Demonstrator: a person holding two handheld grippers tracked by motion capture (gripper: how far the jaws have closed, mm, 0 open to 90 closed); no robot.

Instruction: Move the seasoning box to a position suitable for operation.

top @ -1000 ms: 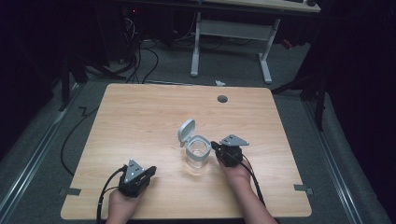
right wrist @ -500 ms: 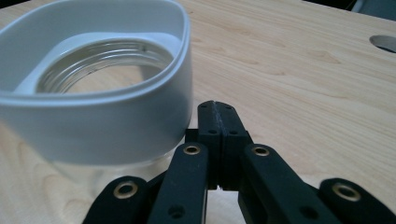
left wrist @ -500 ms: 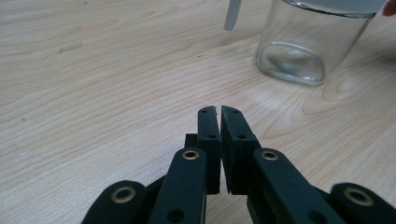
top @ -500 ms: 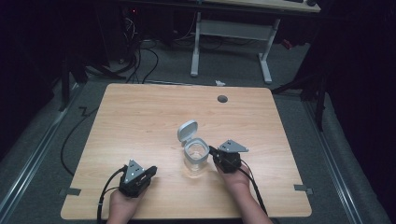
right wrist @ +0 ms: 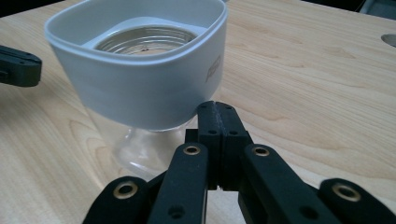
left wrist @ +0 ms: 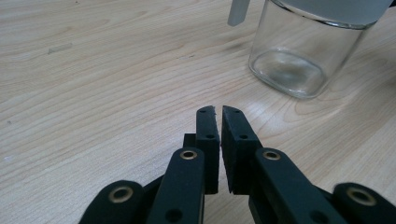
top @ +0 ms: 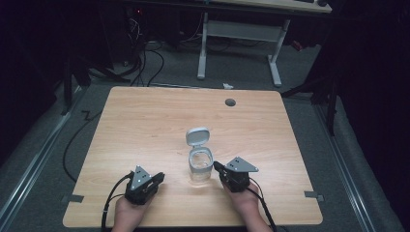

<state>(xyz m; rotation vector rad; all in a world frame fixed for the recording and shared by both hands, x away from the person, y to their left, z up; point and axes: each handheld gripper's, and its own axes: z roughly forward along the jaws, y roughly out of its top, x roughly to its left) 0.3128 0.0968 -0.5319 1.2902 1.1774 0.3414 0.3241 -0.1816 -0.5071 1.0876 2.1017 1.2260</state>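
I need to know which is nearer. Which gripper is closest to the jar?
The right gripper: its tips are right beside the jar. The left gripper is farther away.

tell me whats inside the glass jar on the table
Nothing shows inside the glass jar: its clear walls and base look empty in the left gripper view. The white collar hides the uppermost part. Its flip lid stands open.

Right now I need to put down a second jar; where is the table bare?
Bare wood runs across the whole far half of the table, from the round hole leftward, and down both side edges. It is crowded at the near middle, where the glass jar with its flipped-up lid stands between the left tongs and the right tongs.
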